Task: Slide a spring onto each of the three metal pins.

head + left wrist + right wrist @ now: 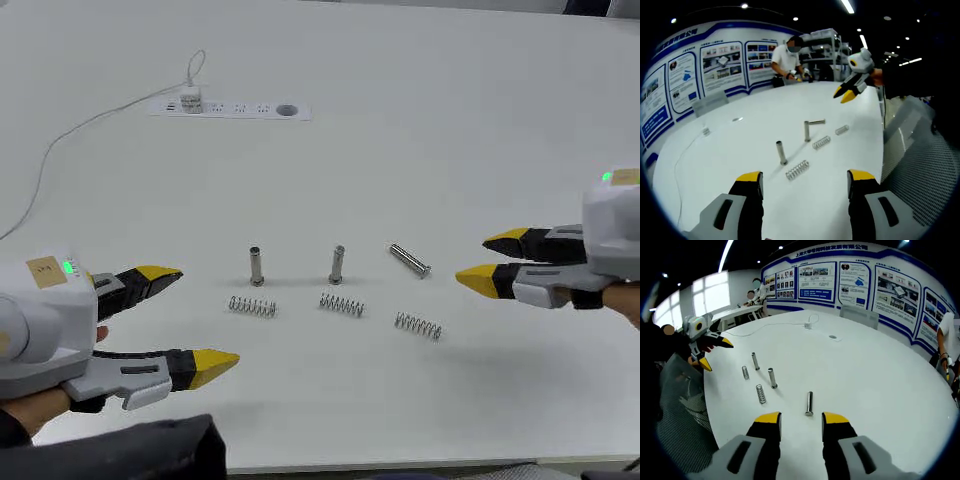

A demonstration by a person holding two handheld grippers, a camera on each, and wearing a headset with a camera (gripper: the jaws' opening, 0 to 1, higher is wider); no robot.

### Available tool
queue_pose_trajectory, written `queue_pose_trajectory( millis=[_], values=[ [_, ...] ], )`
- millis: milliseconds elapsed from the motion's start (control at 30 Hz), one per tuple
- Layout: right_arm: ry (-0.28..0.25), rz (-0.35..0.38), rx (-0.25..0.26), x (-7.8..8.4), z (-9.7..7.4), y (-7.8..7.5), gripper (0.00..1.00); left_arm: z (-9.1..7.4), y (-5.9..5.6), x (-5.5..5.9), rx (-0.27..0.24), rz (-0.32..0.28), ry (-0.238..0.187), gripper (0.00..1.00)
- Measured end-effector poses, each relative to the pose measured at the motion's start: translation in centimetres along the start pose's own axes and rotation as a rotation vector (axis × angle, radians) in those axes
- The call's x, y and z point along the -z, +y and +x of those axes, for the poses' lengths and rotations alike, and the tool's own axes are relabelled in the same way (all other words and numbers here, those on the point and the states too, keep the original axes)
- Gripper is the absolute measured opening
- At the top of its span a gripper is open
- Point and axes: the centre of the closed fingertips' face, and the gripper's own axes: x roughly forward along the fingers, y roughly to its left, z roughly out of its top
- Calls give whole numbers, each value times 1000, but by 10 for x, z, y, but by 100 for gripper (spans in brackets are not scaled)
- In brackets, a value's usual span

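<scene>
On a white table [450, 120], a left pin [256, 266] and a middle pin [337, 264] are stood upright. A third pin [409, 260] is laid flat, angled far-left to near-right. Three springs [342, 304] are laid crosswise just in front. The left gripper [205, 315] is held wide open and the right gripper [473, 259] narrowly parted, both empty.

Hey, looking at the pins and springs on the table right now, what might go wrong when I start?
The right pin lies on its side, so it may roll if the right tongs nudge it. The left pin and middle pin stand upright and seem unfixed; sliding a spring on could tip them. The springs lie flat and look thin, so they may slip when pinched.
</scene>
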Motion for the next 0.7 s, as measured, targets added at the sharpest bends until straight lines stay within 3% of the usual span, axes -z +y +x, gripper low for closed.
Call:
queue_pose_trajectory(
  millis=[167,500,700],
  values=[
    [44,-14,-5,-10,21,-7,29,0,0,-1,-4,0,-3,70],
    [167,19,0,-4,63,-16,22,1,-3,0,-4,5,2,70],
    [215,42,-7,-4,83,-15,19,2,-6,1,3,9,8,70]
  ],
)
